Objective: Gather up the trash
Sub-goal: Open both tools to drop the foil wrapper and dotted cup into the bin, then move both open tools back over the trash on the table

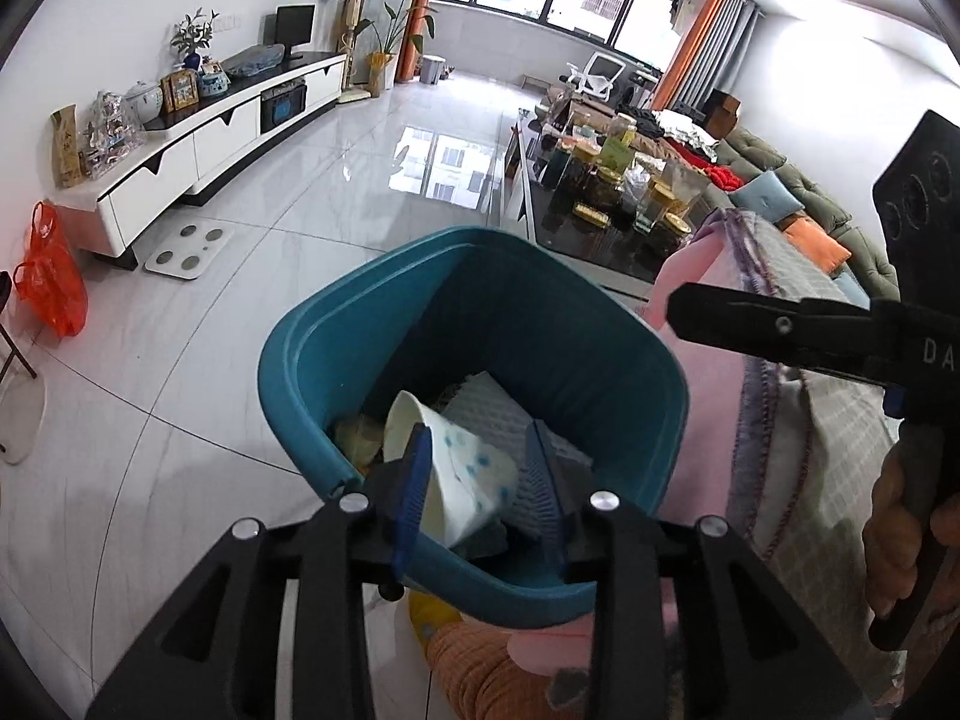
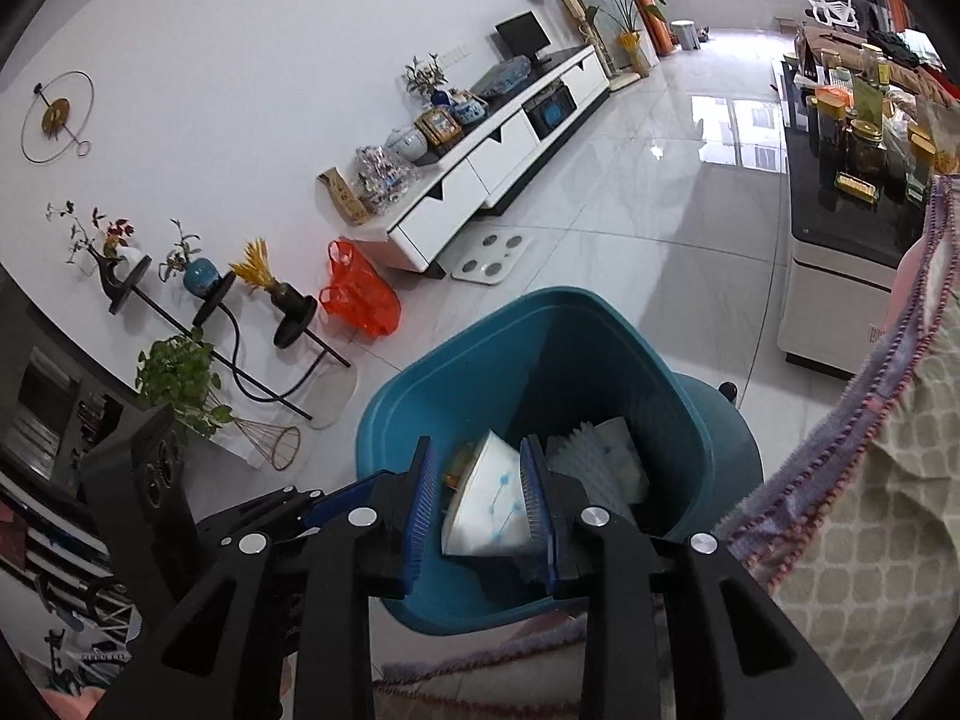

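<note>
A teal trash bin [image 1: 300,360] [image 2: 384,420] stands on the white tile floor beside the sofa. Inside lie a white paper cup with blue dots [image 1: 462,480] [image 2: 492,504], a grey ribbed cloth [image 1: 498,420] [image 2: 582,462] and some yellowish scrap [image 1: 360,441]. My left gripper [image 1: 480,474] hovers open over the bin's near rim, empty, with the cup below between its blue pads. My right gripper [image 2: 477,480] is also open and empty above the bin; it shows from the side in the left wrist view [image 1: 780,324].
A pink and grey checked blanket [image 1: 798,438] [image 2: 888,468] hangs over the sofa edge right of the bin. A dark coffee table with jars [image 1: 606,204] [image 2: 852,222] is behind. An orange plastic bag [image 1: 51,282] [image 2: 360,300], a white scale [image 1: 189,249] and a TV cabinet [image 1: 198,138] lie left.
</note>
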{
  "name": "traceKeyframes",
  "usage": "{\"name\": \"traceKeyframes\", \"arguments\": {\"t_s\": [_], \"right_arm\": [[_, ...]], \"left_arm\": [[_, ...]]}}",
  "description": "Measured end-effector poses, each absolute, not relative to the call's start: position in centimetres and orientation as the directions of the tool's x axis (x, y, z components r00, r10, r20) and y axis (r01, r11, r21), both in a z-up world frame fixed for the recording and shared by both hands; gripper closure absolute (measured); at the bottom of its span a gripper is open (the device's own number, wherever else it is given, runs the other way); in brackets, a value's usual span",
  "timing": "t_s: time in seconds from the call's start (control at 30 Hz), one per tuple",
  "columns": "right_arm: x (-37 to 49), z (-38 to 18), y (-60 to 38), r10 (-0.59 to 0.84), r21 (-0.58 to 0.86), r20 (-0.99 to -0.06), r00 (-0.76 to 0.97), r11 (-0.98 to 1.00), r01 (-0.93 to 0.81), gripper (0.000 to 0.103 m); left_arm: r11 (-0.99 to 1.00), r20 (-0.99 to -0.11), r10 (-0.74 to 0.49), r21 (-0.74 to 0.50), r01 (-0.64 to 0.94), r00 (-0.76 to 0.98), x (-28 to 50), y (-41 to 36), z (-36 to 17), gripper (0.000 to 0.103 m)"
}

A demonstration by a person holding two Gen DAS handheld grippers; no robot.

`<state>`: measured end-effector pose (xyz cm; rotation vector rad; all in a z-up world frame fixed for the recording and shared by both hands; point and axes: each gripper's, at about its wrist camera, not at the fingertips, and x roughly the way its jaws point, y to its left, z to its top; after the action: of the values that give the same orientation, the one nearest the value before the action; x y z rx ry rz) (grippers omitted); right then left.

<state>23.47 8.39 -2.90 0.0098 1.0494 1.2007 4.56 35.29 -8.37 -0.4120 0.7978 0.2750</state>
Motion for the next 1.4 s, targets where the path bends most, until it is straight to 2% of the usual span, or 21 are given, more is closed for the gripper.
{"name": "traceKeyframes", "arguments": {"t_s": [0.07, 0.23, 0.33, 0.43, 0.57, 0.77, 1.03, 1.4], "right_arm": [[23.3, -2.4, 7.5, 0.768, 0.513, -0.64, -0.017, 0.411, -0.753, 0.073], [21.7, 0.0, 3.5, 0.81, 0.49, -0.586, 0.03, 0.384, -0.783, 0.06], [20.6, 1.6, 0.6, 0.831, 0.465, -0.552, 0.074, 0.38, -0.799, 0.053], [19.5, 2.8, -2.5, 0.843, 0.432, -0.524, 0.125, 0.389, -0.814, 0.044], [18.1, 3.6, -7.3, 0.844, 0.391, -0.495, 0.207, 0.429, -0.815, 0.039], [17.1, 3.2, -14.8, 0.798, 0.346, -0.488, 0.354, 0.549, -0.761, 0.028], [16.5, 1.2, -24.6, 0.689, 0.347, -0.519, 0.506, 0.711, -0.611, 0.028], [17.2, 0.1, -37.3, 0.49, 0.351, -0.539, 0.685, 0.87, -0.345, 0.028]], "left_arm": [[0.891, -0.723, 0.093, -0.247, -0.381, 0.685, 3.9, 34.9, -7.8, 0.064], [0.916, -0.652, 0.108, -0.228, -0.329, 0.751, 1.6, 33.0, -4.9, 0.052], [0.93, -0.612, 0.091, -0.229, -0.287, 0.786, 0.5, 31.4, -3.4, 0.049], [0.945, -0.573, 0.061, -0.231, -0.232, 0.817, -0.2, 29.5, -1.9, 0.045], [0.963, -0.52, -0.009, -0.236, -0.133, 0.854, -0.8, 26.1, -0.6, 0.039], [0.977, -0.5, -0.139, -0.211, 0.036, 0.855, -0.2, 19.5, -0.3, 0.032], [0.941, -0.521, -0.336, -0.229, 0.251, 0.785, 3.1, 11.1, -1.6, 0.032], [0.875, -0.57, -0.476, -0.233, 0.423, 0.67, 8.6, 1.3, -2.8, 0.032]]}}
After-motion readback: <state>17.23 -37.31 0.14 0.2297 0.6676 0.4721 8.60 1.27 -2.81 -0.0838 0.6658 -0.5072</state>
